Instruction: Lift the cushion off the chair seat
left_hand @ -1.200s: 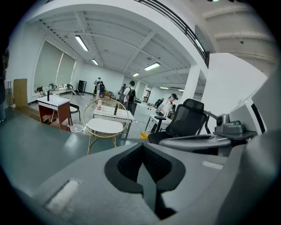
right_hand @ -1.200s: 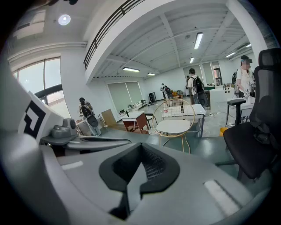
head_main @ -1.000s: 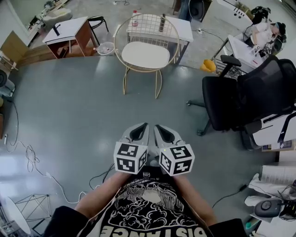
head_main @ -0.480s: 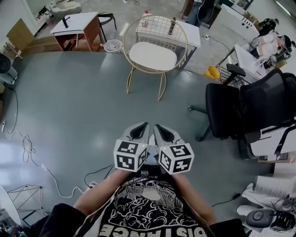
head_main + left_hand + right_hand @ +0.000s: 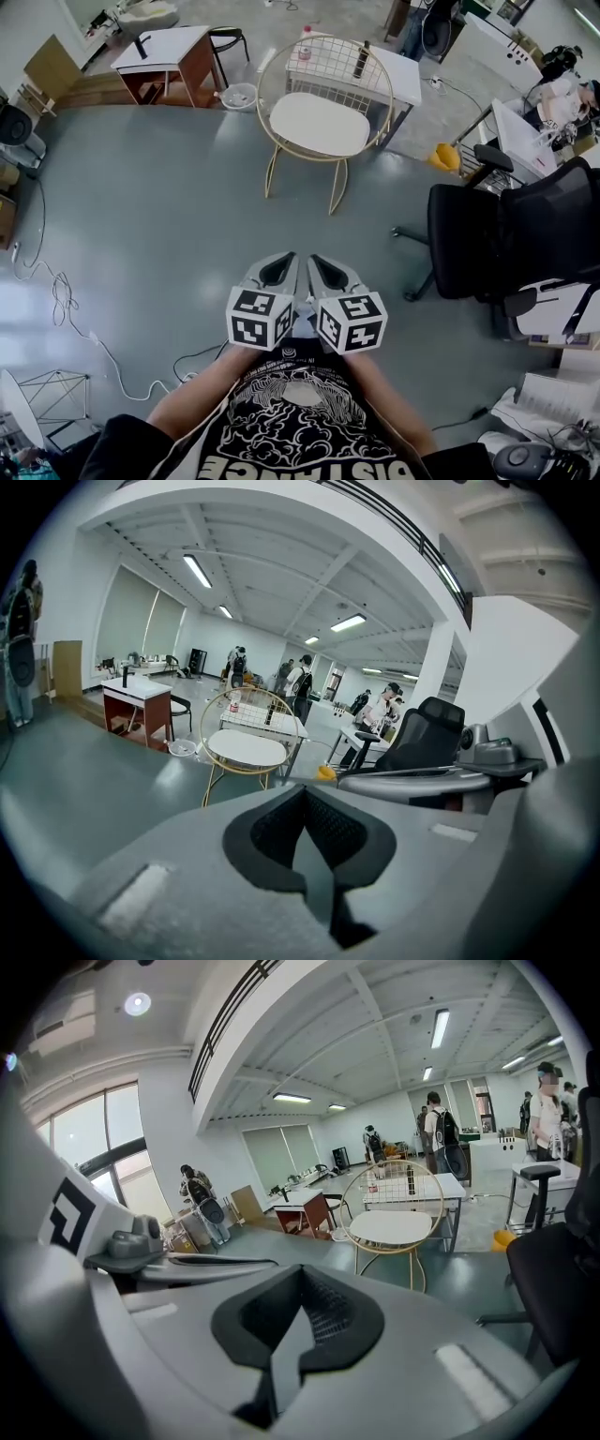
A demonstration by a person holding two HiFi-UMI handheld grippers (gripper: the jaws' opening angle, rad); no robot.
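Observation:
A white oval cushion [image 5: 319, 124] lies on the seat of a round gold wire chair [image 5: 330, 64] at the far side of the grey floor. It also shows as the cushion [image 5: 246, 749] in the left gripper view and the cushion [image 5: 389, 1227] in the right gripper view. My left gripper [image 5: 291, 254] and right gripper [image 5: 313, 257] are held side by side close to my body, well short of the chair and pointing toward it. The left gripper [image 5: 303, 790] is shut with nothing in it. The right gripper [image 5: 300, 1271] is likewise shut and holds nothing.
A black office chair [image 5: 506, 234] stands to the right. A white table [image 5: 398, 67] is just behind the wire chair, and a brown-sided desk [image 5: 169, 52] and a small white bin [image 5: 240, 96] sit at the back left. Cables [image 5: 56, 300] trail across the floor on the left. Several people stand far off.
The wire chair and cushion now sit lower and larger in the head view, as I have come nearer. Both grippers stay shut and side by side.

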